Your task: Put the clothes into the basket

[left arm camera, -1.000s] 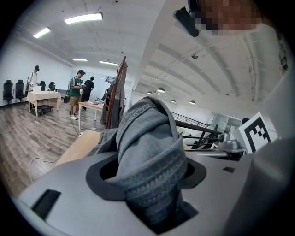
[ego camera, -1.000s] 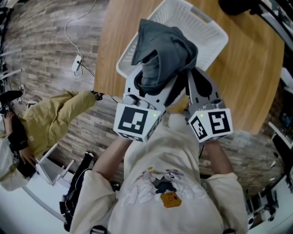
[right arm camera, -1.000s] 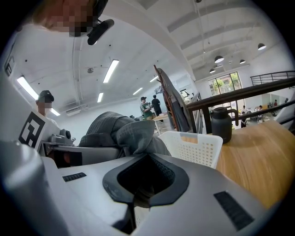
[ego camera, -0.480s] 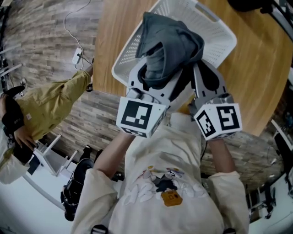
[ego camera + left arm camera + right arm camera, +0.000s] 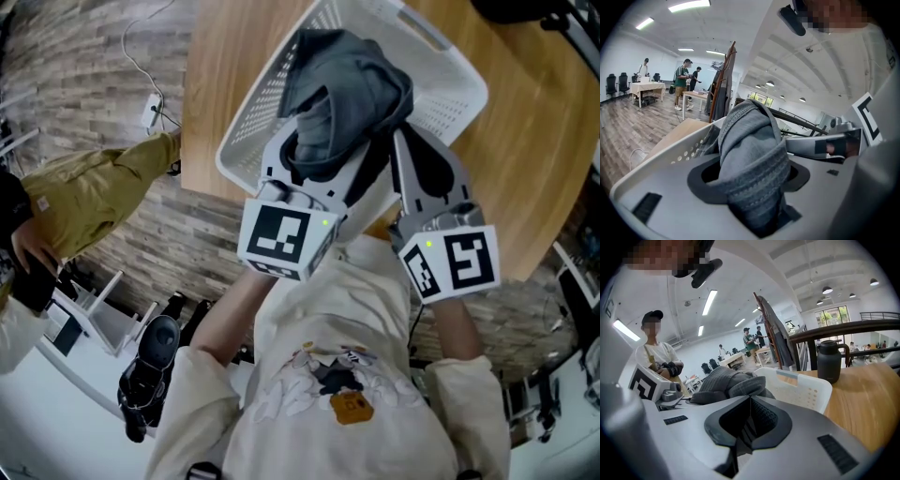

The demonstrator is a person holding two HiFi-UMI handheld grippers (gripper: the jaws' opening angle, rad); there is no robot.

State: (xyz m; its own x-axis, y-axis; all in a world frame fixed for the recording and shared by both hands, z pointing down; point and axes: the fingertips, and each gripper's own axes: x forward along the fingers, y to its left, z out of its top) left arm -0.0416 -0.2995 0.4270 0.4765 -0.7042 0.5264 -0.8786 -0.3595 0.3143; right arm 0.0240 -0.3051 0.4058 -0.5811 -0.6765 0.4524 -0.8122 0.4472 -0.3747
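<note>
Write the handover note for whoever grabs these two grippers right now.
Left gripper: shut on the grey garment, with a bunch of it clamped between the jaws.
Right gripper: shut, nothing between the jaws, beside the garment.
Things: the garment is bundled over the near end of the white basket, which stands on the wooden table. Whether it rests on the basket's bottom cannot be told.
Done: garment gripped and over the basket.
Left: lower it in, open the left jaws, draw clear.

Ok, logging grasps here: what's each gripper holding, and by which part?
The left gripper clamps the gray garment by a bunched fold with ribbed trim; the right gripper is shut, empty.
</note>
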